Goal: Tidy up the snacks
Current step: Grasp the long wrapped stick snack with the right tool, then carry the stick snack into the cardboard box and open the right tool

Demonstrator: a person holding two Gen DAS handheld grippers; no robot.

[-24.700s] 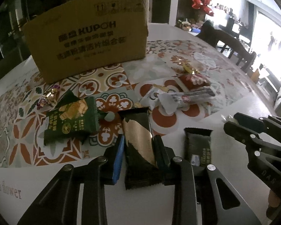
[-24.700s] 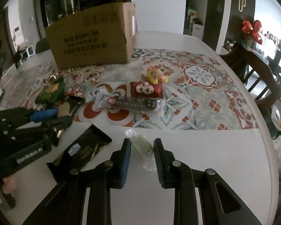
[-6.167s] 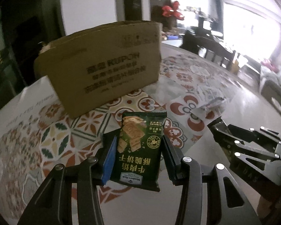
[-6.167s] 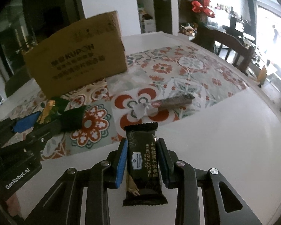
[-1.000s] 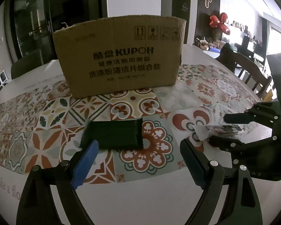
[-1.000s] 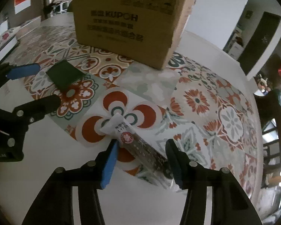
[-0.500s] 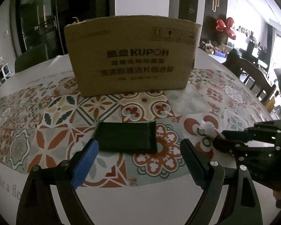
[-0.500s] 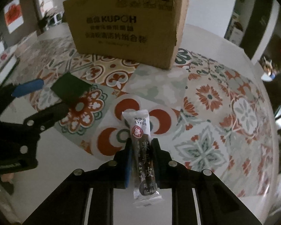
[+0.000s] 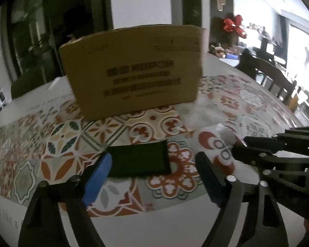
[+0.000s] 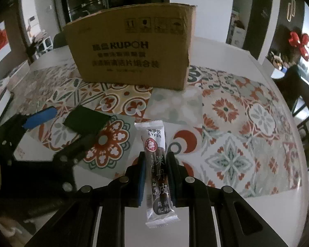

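A second ago my right tool [image 10: 155, 177] stood open around the long white-and-dark fruit-leather snack bar [image 10: 157, 173] as it lay on the patterned tiled mat [image 10: 226, 111]; now its pads are closed on the bar's middle, and the wrapper points away from me towards the brown cardboard box [image 10: 131, 55]. I judge the bar to be lifted off the bench [image 10: 257, 210], though the view does not settle that. It means this snack is ready to be carried to the box at the far side of the mat.

My left tool [image 9: 152, 177] is spread wide and holds nothing. The flat dark green snack packet [image 9: 139, 160] lies on the mat between and just beyond its pads, as it did a moment back. The left blue pad seems to be just at the packet's left end, but blur hides any contact.
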